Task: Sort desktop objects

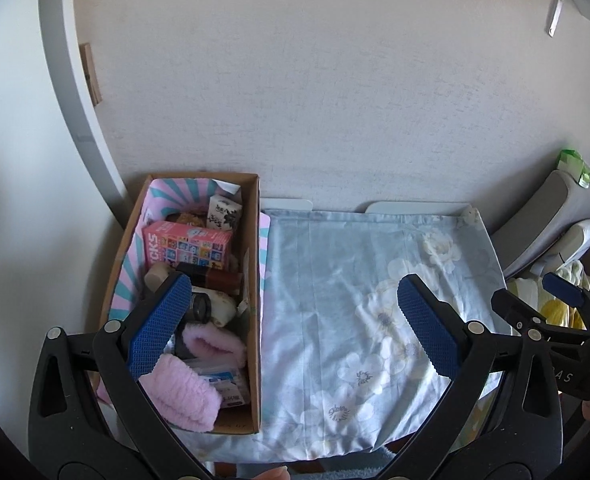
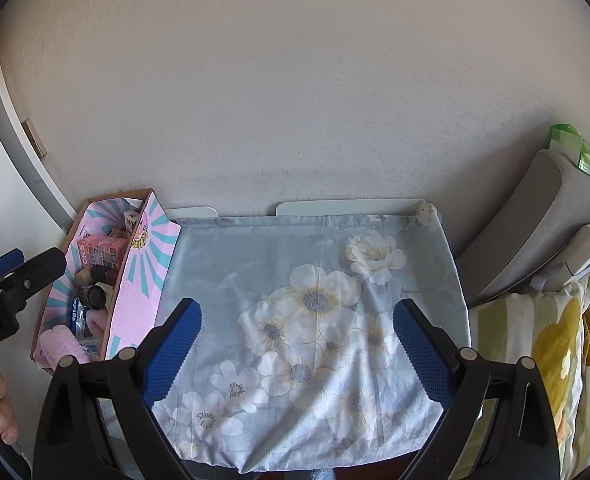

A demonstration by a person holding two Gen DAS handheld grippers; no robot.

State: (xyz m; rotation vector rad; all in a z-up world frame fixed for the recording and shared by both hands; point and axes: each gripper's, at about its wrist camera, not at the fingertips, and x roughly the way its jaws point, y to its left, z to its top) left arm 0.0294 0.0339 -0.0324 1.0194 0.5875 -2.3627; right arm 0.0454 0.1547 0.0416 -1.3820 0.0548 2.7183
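Grippers hang nearest, both above the table: the left gripper (image 1: 291, 320) has its blue pads spread wide with nothing between them, and the right gripper (image 2: 297, 344) is equally wide apart and empty. Below them the flowered cloth (image 2: 315, 300) lies bare. At its left edge, against the wall, stands the cardboard box (image 1: 253, 264), holding pink towels (image 1: 183, 396), a dark jar (image 1: 201, 307), a pink carton (image 1: 187, 246) and, farthest back, a white carton (image 1: 223, 211).

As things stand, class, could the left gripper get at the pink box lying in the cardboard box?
Probably yes. The left gripper is open, empty and hangs over the cardboard box, which has no lid. The pink box lies on top, uncovered.
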